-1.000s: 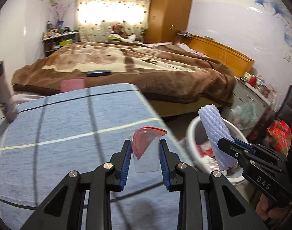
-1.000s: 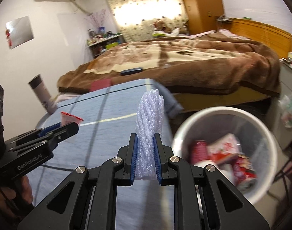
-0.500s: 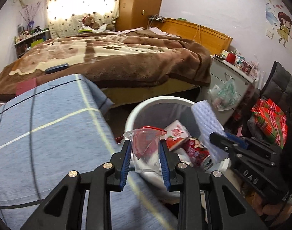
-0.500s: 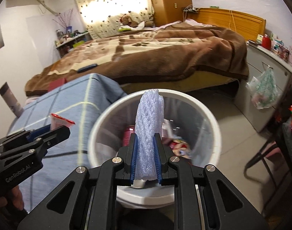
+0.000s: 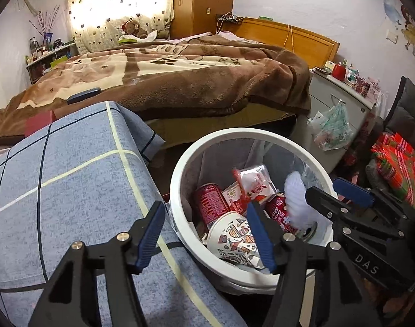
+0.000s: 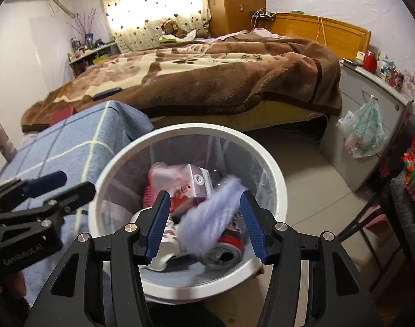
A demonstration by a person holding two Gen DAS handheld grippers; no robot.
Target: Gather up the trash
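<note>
Bin (image 6: 273, 169), one white pail, sits below both grippers. Left gripper (image 5: 204, 229) has just spread its jaws, nothing between them; right gripper (image 6: 204, 218) has likewise parted, and one blurred foam net (image 6: 207, 218) sits loose between its jaws over two red cans (image 5: 210, 204).

A brown and cream blanket (image 5: 180, 81) covers the bed, its wooden headboard (image 5: 289, 41) against the far wall; a teddy bear (image 5: 131, 27) sits before the heart-patterned curtain (image 5: 112, 0); a tall wooden wardrobe (image 5: 202, 2) stands beside it; a blue checked cloth (image 5: 71, 177) covers the near surface; a plastic bag (image 6: 365, 130) hangs from the grey cabinet (image 6: 371, 100); a cluttered shelf (image 6: 90, 51) lines the left wall.
</note>
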